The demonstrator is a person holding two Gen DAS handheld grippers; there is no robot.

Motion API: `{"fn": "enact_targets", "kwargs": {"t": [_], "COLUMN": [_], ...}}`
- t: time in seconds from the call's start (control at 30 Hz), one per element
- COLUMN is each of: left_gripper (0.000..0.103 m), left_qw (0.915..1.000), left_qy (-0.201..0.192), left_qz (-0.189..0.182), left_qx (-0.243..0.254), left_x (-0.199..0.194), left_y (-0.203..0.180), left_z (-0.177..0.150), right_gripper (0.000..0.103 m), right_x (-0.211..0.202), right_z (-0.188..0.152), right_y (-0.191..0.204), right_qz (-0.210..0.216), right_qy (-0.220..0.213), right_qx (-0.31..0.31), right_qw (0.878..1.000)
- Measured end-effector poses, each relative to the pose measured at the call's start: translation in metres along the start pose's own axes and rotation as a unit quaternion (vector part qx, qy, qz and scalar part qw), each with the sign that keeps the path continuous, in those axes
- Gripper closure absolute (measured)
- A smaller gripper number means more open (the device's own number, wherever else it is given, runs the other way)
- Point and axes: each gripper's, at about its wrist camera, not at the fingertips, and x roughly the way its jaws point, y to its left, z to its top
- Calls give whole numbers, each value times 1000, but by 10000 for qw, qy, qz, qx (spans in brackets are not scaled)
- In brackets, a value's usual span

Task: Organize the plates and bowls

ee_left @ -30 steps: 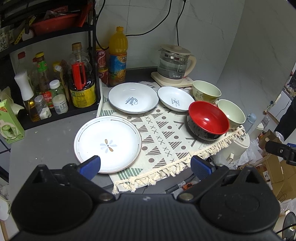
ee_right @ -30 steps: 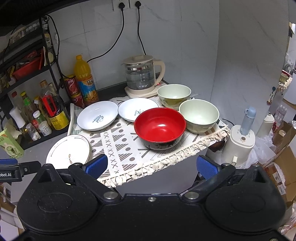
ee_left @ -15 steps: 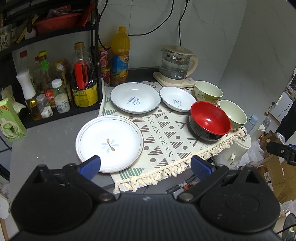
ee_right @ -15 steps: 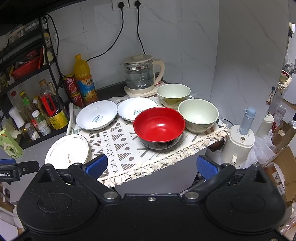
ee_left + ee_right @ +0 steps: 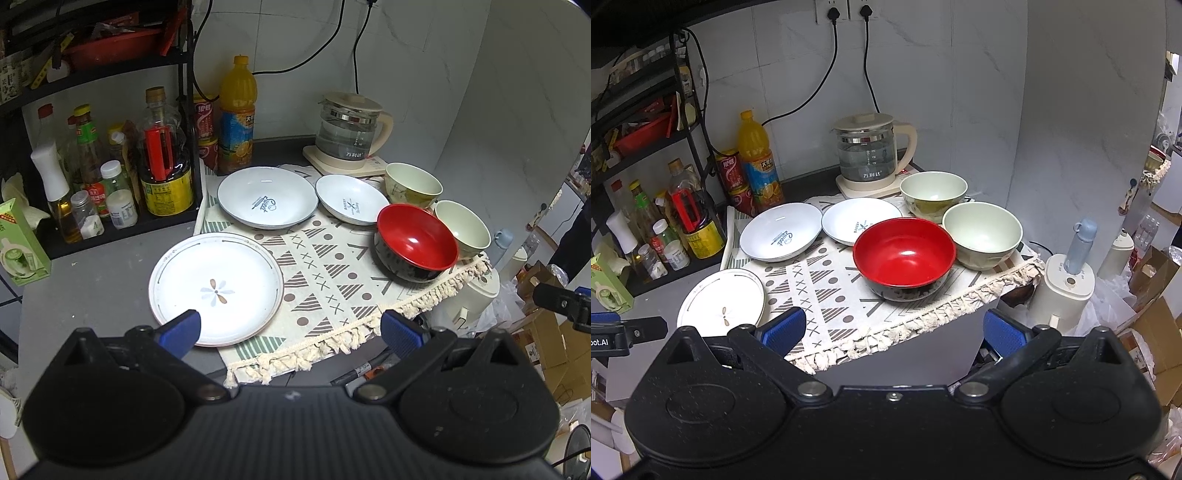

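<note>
Both grippers hang in the air at the near edge of the table [image 5: 92,273], and each has its fingers spread wide with nothing between them. The left gripper [image 5: 290,328] is above the near rim of the flat plate with the flower [image 5: 216,290]; this plate lies half on the grey table and half on the patterned cloth [image 5: 332,273]. The right gripper [image 5: 894,328] is in front of the fringe of the cloth, facing the red bowl [image 5: 904,254].

Compared with one second ago, the left view shows the dishes a little more to the right and a little lower, so the left gripper has moved slightly forward and to the left. The right view is almost the same; the dishes are only a little to the left. No dish has changed its place.

On the far side of the cloth lie a big white dish [image 5: 267,201] and a smaller white dish [image 5: 352,199], side by side. To the right are two pale green bowls: the far bowl [image 5: 413,184] stands beside the kettle [image 5: 349,131], and the near bowl [image 5: 463,229] stands just beside the red bowl.
</note>
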Motion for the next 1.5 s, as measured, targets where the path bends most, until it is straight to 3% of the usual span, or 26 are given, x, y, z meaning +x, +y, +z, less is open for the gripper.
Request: {"fn": "enact_targets", "kwargs": {"t": [0.6,1.17,1.5], "left_gripper": [0,0,0], "left_qw": [9999,9989,9983], "left_qy": [-102,176,213], "left_qz": [-28,315,387], "left_qx": [-11,-295,-371], "left_x": [-5,34,47], "left_y": [-14,-65,-99], "left_z": [-2,-11,1], "right_gripper": [0,0,0], "right_x": [-1,23,41], "right_z": [-4,-9,1], "right_y": [-11,-62,-92], "right_qz": [72,277,380], "right_qy": [49,241,249], "right_qx": [30,-363,-439], "right_qw": [10000,9987,9980]}}
